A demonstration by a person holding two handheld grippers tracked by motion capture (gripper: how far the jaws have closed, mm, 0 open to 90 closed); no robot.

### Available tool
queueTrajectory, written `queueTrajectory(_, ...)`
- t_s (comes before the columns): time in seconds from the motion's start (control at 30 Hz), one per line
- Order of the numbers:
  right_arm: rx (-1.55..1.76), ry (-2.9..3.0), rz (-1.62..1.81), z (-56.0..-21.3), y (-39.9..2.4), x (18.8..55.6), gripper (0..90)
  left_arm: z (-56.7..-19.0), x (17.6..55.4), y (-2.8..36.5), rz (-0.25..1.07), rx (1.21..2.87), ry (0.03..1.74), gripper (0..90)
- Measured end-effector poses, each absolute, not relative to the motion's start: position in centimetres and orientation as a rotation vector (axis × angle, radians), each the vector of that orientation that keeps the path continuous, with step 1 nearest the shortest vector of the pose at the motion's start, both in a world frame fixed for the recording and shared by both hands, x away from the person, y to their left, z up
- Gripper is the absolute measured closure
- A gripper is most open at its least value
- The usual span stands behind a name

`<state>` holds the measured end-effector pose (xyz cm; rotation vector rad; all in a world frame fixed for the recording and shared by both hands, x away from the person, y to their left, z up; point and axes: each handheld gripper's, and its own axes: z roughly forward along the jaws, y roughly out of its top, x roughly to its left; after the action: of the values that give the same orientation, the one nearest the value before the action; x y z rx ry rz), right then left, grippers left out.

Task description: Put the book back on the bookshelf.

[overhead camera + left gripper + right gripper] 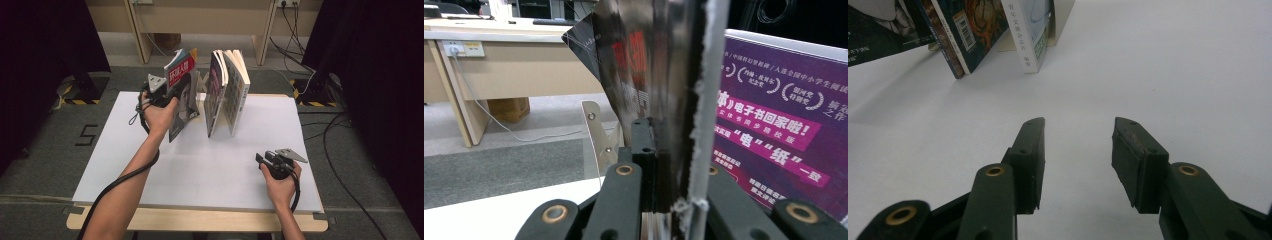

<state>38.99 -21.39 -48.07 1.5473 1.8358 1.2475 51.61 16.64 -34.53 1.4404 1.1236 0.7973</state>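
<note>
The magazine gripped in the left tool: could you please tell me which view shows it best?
The high view: the magazine shows its whole cover there, held tilted above the table by the left tool. The left gripper view gives its clamped page edges close up. The right gripper view catches a corner of it.

The desk (200,170) carried a white rectangular top set on a light wooden board, whose edge showed along the near side. Two books (227,92) stood upright on the far middle of the white surface, leaning together, their lower edges resting directly on it. A pale bookend bracket (201,85) stood just beside them, on their left. The desk itself stood on a grey carpeted floor (45,165), where a dark marking lay to the left.
</note>
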Motion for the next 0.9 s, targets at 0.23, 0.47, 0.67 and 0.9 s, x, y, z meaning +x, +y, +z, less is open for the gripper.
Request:
queueTrajectory(0.23, 1.544, 1.827, 1.249, -47.9, -21.4, 38.9, 57.5, -34.6, 52.0, 16.4, 0.820, 1.442, 1.123, 86.1)
queueTrajectory(0.47, 1.539, 1.822, 1.247, -47.7, -21.2, 38.8, 57.5, -34.5, 52.6, 15.9, 0.828, 1.445, 1.114, 86.2)
queueTrajectory(0.67, 1.518, 1.823, 1.233, -47.6, -21.4, 38.7, 57.6, -34.4, 53.0, 15.9, 0.835, 1.433, 1.118, 86.1)
queueTrajectory(0.9, 1.519, 1.818, 1.235, -47.6, -21.4, 38.7, 57.6, -34.2, 53.3, 16.0, 0.833, 1.422, 1.125, 86.1)
